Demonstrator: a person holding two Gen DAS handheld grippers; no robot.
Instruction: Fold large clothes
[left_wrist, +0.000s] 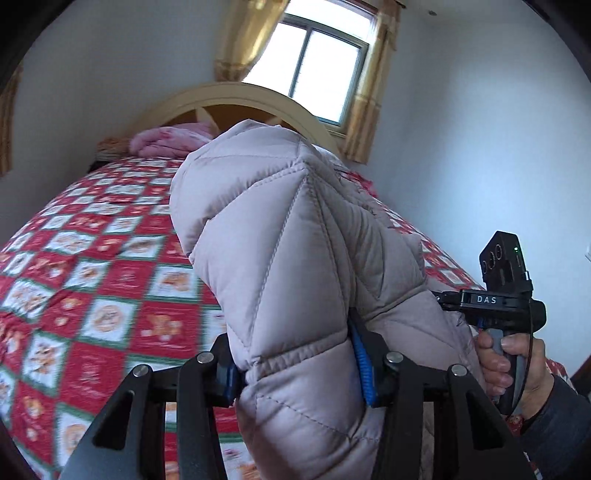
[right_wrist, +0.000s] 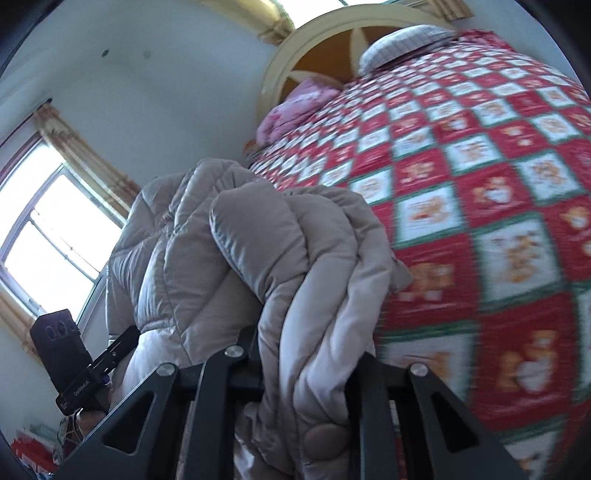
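My left tool (left_wrist: 299, 363) is clamped on a thick quilted fold of the pale puffer coat (left_wrist: 295, 229), held up above the red checked bedspread (left_wrist: 92, 280). My right tool (right_wrist: 306, 373) pinches another bunched edge of it, the bed beneath.

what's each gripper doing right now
left gripper: closed on the pale pink quilted puffer coat.
right gripper: closed on a bunched fold of the same coat.
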